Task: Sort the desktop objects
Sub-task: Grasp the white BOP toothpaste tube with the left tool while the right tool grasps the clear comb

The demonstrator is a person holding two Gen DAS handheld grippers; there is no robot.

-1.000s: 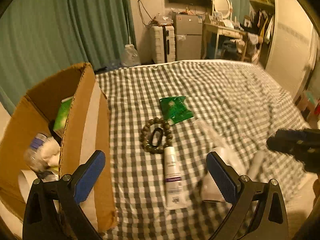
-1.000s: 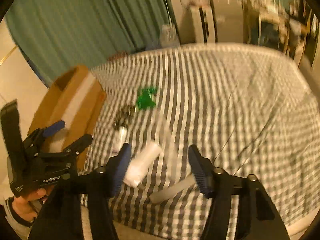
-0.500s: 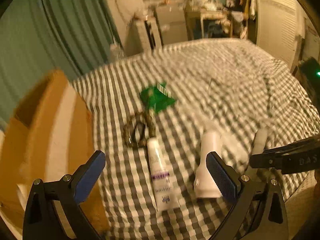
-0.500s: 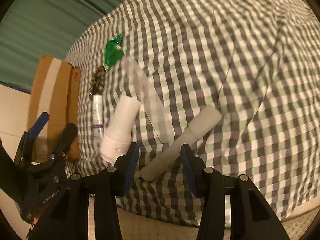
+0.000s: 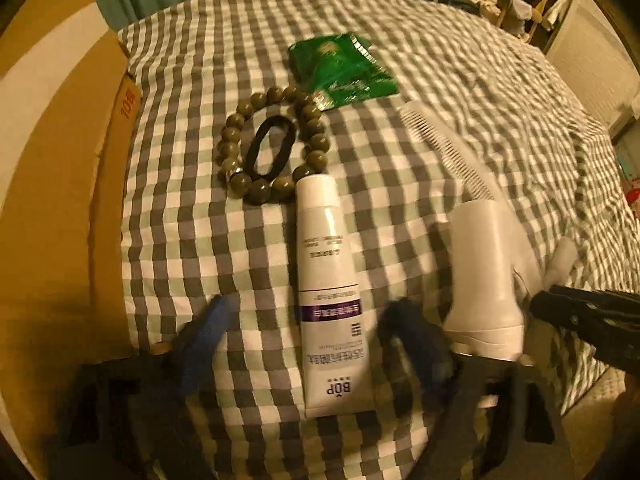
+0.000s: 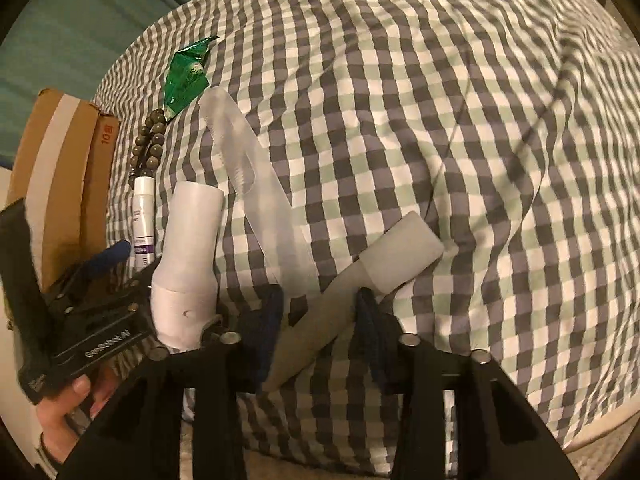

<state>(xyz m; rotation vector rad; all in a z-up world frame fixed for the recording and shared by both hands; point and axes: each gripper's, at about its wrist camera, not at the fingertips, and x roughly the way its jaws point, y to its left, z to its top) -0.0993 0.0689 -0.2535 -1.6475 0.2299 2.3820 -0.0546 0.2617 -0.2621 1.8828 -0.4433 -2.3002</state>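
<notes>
A white cream tube (image 5: 332, 280) lies lengthwise on the checked bedspread (image 5: 460, 60), its cap against a bead bracelet (image 5: 260, 192) that rings a black hair tie (image 5: 250, 160). My left gripper (image 5: 308, 332) points steeply down over the tube's lower half. Its blurred blue jaws are closing, one on each side of the tube, apart from it. My right gripper (image 6: 316, 316) straddles a pale capped stick (image 6: 396, 252). Its jaws are closing and I see no firm squeeze on the stick. A white bottle (image 6: 188, 248) lies between the two grippers.
A cardboard box (image 5: 52, 160) stands at the bed's left edge. A green packet (image 5: 340, 68) and a clear comb (image 5: 448, 148) lie further back. The right gripper's black body (image 5: 592, 320) sits beside the bottle (image 5: 484, 272). A hand (image 6: 68, 404) holds the left gripper.
Both grippers have dropped towards the bedspread and tipped downwards. The left jaws have narrowed around the cream tube, and the right jaws have narrowed around the pale stick.
</notes>
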